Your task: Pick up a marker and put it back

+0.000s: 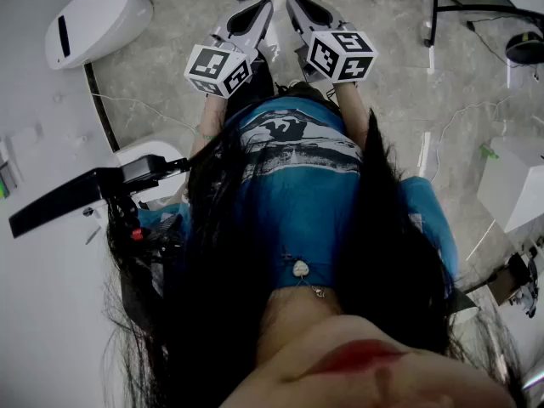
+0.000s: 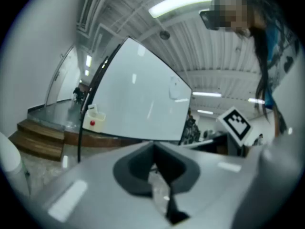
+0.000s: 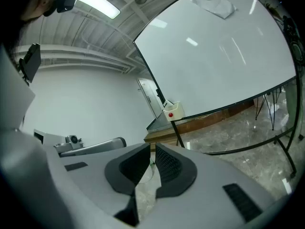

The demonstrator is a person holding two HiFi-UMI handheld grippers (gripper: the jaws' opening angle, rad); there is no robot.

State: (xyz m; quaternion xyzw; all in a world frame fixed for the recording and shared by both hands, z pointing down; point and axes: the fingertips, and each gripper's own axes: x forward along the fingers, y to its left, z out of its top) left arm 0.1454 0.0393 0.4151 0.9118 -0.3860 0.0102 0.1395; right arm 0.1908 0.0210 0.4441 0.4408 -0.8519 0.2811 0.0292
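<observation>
Trouble may come at the grab: the left claw (image 2: 152,149) is pressed shut and the right claw (image 3: 151,151) gapes only a crack, both empty. The marker maybe sits in the small box (image 3: 172,111) at the bottom corner of the whiteboard (image 3: 214,61), far off; claws this tight would just knock it.

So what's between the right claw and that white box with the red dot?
Only grey stone floor and a brown wooden step, shown in the right gripper view.
</observation>
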